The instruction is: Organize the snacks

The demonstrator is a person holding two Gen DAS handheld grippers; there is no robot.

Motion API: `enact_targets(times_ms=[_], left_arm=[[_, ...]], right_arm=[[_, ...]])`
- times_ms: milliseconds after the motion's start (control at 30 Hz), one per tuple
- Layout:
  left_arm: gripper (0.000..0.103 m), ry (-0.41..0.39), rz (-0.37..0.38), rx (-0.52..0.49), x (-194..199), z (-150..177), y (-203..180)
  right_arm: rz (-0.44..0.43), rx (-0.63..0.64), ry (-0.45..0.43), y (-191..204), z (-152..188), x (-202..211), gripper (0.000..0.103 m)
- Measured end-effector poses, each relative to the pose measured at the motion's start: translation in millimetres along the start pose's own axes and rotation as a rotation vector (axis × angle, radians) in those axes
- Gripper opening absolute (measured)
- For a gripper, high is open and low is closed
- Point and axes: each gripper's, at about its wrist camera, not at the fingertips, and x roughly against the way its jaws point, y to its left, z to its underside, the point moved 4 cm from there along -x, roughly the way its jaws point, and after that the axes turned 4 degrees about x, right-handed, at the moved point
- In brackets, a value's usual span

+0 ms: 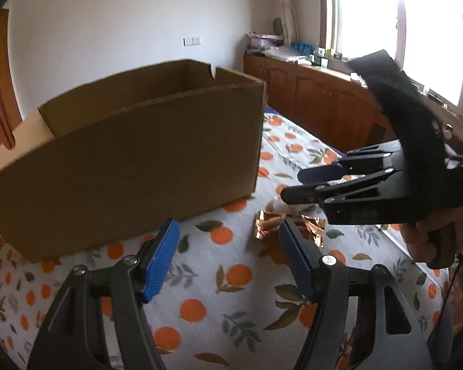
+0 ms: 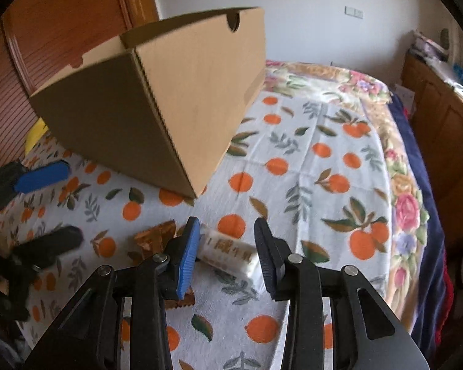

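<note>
An open cardboard box (image 1: 132, 154) stands on the orange-print cloth; it also shows in the right wrist view (image 2: 157, 104). A white snack packet (image 2: 228, 254) lies between the open jaws of my right gripper (image 2: 228, 256), untouched as far as I can see. A shiny copper-brown snack wrapper (image 2: 155, 236) lies just left of it and shows in the left wrist view (image 1: 268, 225). My left gripper (image 1: 228, 262) is open and empty, above the cloth in front of the box. My right gripper (image 1: 296, 185) shows in the left wrist view, over the wrapper.
The orange-print cloth (image 2: 308, 166) covers a bed with a floral blanket (image 2: 398, 185) at its right edge. A wooden cabinet (image 1: 317, 92) with clutter runs under the window. A wooden door (image 2: 61, 30) stands behind the box. A yellow object (image 2: 35, 134) peeks out left of the box.
</note>
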Motion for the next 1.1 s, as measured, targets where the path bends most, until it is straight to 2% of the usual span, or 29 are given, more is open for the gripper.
enact_targets(times_ms=[167, 567, 700, 900, 1000, 1100], left_arm=[[0.068, 0.018, 0.015, 0.03, -4, 1, -4], [0.068, 0.076, 0.04, 0.112, -14, 6, 2], [0.068, 0.09, 0.044, 0.114, -19, 7, -2], [0.068, 0.09, 0.049, 0.107, -21, 5, -9], [0.068, 0.093, 0.052, 0.104, -23, 5, -11], [0.068, 0.102, 0.06, 0.103, -26, 4, -13]], right_arm=[[-0.029, 0.002, 0.007, -1, 12, 8, 0.037], [-0.02, 0.083, 0.021, 8, 33, 20, 0.044], [-0.036, 0.071, 0.008, 7, 41, 29, 0.046], [-0.043, 0.122, 0.015, 13, 49, 35, 0.052], [-0.015, 0.144, 0.017, 16, 51, 34, 0.052], [0.029, 0.114, 0.018, 8, 48, 30, 0.045]])
